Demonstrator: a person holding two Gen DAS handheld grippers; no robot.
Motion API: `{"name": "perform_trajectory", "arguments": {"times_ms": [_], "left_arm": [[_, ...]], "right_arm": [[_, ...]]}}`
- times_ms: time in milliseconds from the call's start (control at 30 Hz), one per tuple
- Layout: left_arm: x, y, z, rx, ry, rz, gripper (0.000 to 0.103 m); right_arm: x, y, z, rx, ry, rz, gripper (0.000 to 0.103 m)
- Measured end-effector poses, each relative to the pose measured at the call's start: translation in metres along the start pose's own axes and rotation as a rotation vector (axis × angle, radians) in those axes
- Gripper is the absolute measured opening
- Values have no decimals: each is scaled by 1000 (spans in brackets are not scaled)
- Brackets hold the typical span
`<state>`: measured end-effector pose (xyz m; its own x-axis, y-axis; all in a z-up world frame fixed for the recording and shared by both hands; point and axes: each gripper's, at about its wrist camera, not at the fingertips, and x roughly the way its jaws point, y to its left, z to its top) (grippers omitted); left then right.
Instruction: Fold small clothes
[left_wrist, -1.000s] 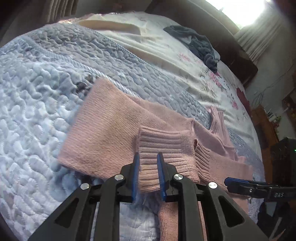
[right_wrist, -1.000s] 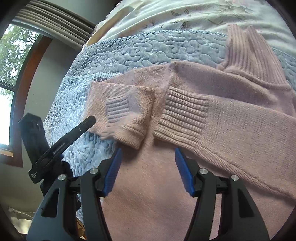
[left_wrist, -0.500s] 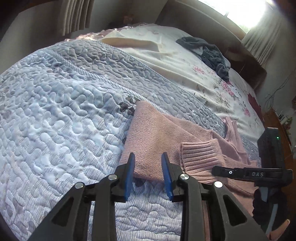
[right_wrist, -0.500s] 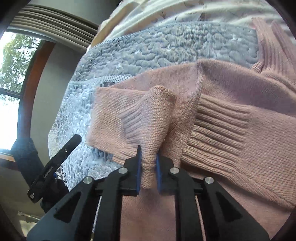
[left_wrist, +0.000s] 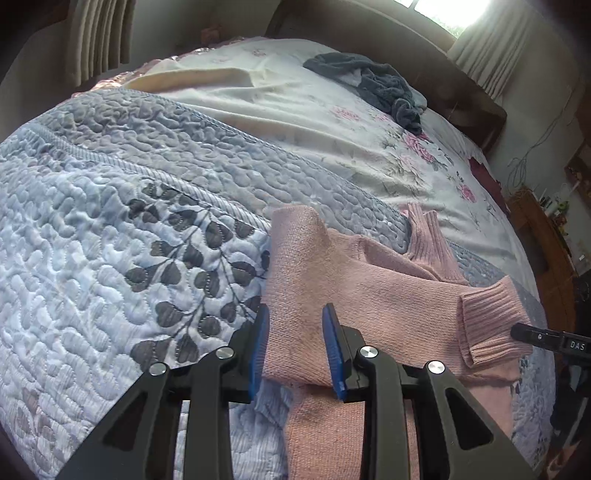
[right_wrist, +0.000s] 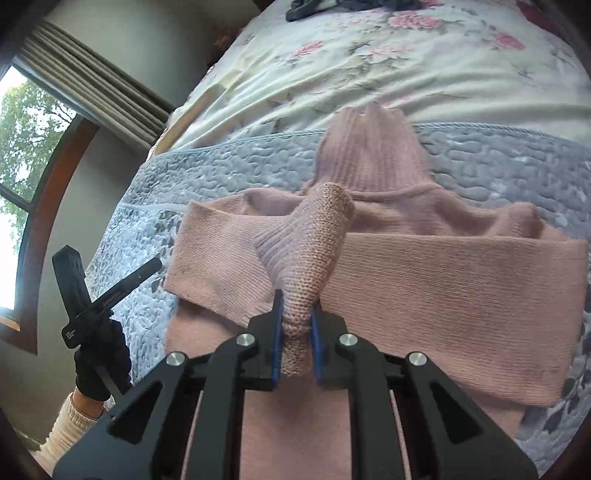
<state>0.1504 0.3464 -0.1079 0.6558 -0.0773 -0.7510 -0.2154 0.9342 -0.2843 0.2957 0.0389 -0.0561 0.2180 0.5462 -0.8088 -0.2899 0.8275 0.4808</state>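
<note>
- The pink sweater (right_wrist: 424, 288) lies on the quilt (left_wrist: 110, 229) at the bed's near end.
- The right gripper (right_wrist: 297, 325) has its jaws clamped on the raised cuff (right_wrist: 314, 251).
- The left gripper (left_wrist: 295, 347) has its jaws apart, straddling the folded sleeve's (left_wrist: 299, 280) near left edge.

Grey-blue quilt (left_wrist: 110, 229) fills left of frame; floral sheet (left_wrist: 332, 122) upper centre; dark crumpled cloth (left_wrist: 373, 81) top right; curtain (right_wrist: 96, 85) upper left.
</note>
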Motion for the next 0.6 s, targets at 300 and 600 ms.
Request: {"name": "perform_trajectory", "arguments": {"times_ms": [300, 600], "left_arm": [[52, -30, -15, 78, 74, 83, 30], [25, -37, -5, 84, 25, 27, 30]], "right_arm": [[33, -67, -23, 110, 66, -118, 13], [15, -30, -26, -62, -2, -330, 44]]}}
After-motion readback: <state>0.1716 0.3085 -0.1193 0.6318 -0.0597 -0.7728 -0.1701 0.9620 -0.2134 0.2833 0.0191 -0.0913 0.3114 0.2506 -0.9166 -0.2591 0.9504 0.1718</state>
